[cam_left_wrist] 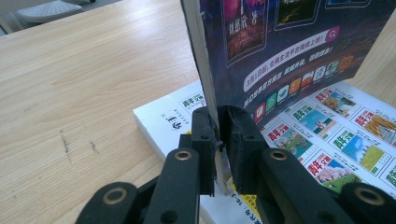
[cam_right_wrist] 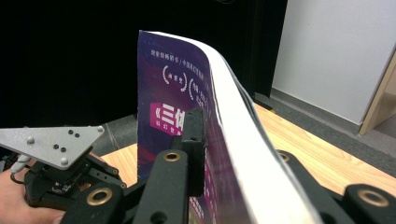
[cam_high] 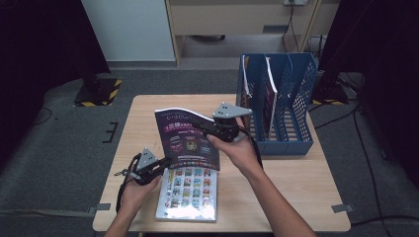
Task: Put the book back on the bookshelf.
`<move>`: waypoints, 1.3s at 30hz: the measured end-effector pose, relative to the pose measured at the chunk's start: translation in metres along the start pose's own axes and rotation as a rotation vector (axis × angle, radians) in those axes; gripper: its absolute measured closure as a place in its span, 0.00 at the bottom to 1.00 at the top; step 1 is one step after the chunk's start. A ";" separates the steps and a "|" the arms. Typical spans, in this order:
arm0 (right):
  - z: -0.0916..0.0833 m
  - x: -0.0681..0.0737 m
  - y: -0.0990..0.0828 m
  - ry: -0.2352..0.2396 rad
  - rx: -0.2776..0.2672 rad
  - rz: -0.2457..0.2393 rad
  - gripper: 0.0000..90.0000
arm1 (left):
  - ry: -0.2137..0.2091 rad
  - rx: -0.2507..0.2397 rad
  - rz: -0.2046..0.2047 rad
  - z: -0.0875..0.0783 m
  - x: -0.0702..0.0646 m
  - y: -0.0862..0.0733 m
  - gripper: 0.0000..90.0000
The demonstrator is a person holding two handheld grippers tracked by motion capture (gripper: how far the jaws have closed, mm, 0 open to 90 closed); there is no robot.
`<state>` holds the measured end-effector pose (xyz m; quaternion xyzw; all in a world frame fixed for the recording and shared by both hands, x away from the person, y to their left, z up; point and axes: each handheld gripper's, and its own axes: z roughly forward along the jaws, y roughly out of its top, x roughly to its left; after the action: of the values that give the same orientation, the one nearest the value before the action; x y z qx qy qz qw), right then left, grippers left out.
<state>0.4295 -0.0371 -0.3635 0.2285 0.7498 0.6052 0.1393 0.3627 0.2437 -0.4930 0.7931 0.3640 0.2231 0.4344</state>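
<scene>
A purple-covered magazine point(cam_high: 185, 138) point(cam_left_wrist: 280, 46) point(cam_right_wrist: 168, 93) stands upright above the table, held from two sides. My left gripper point(cam_high: 165, 163) point(cam_left_wrist: 218, 135) is shut on its lower left corner, both pads pressing the spine edge. At the cover's right edge, my right gripper point(cam_high: 205, 129) point(cam_right_wrist: 224, 140) grips the magazine, one pad flat on the cover and the other jaw hidden behind the curved pages. Beneath it a second magazine point(cam_high: 190, 197) point(cam_left_wrist: 336, 140) with a grid of small colourful pictures lies flat on the wooden table point(cam_high: 143, 128).
A blue file rack point(cam_high: 291, 98) with several slots stands at the table's right rear; a magazine point(cam_high: 269, 98) stands upright in one slot. Dark curtains flank the table. The left gripper's grey plate point(cam_right_wrist: 56, 144) is at the lower left of the right gripper view.
</scene>
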 end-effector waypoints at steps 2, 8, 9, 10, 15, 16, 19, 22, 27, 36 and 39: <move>0.001 0.000 0.001 0.003 0.000 0.002 0.87 | 0.000 0.000 0.001 0.000 0.000 0.000 0.90; 0.002 0.000 0.001 0.006 -0.001 0.006 0.91 | 0.000 0.001 0.004 0.000 0.000 0.000 0.90; 0.002 0.000 0.001 0.006 -0.001 0.006 0.92 | 0.000 0.001 0.004 0.000 0.000 0.000 0.90; 0.002 0.000 0.001 0.006 -0.003 0.006 0.92 | 0.000 0.002 0.005 0.000 0.000 0.000 0.90; 0.002 0.001 0.001 0.000 -0.002 0.000 0.93 | 0.000 0.000 0.003 0.000 0.001 0.000 0.90; 0.001 0.002 0.001 -0.010 -0.002 -0.005 0.93 | 0.004 -0.001 0.000 0.000 0.001 0.000 0.88; 0.002 0.004 0.002 -0.020 0.001 -0.019 0.93 | 0.032 0.001 -0.030 0.000 0.002 0.001 0.73; 0.002 0.005 0.003 -0.038 0.007 -0.024 0.93 | 0.056 0.011 -0.058 -0.001 0.006 0.000 0.59; -0.001 0.003 0.004 -0.057 -0.005 -0.024 0.94 | 0.070 0.035 -0.072 -0.001 0.010 -0.003 0.54; -0.017 -0.004 0.012 -0.088 -0.037 -0.033 0.93 | 0.112 0.081 -0.041 0.004 0.007 -0.003 0.42; -0.022 -0.005 0.016 -0.107 -0.044 -0.046 0.93 | 0.114 0.085 -0.040 0.004 0.007 -0.003 0.41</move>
<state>0.4255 -0.0554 -0.3436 0.2403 0.7328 0.6051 0.1979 0.3683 0.2485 -0.4975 0.7893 0.4132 0.2436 0.3833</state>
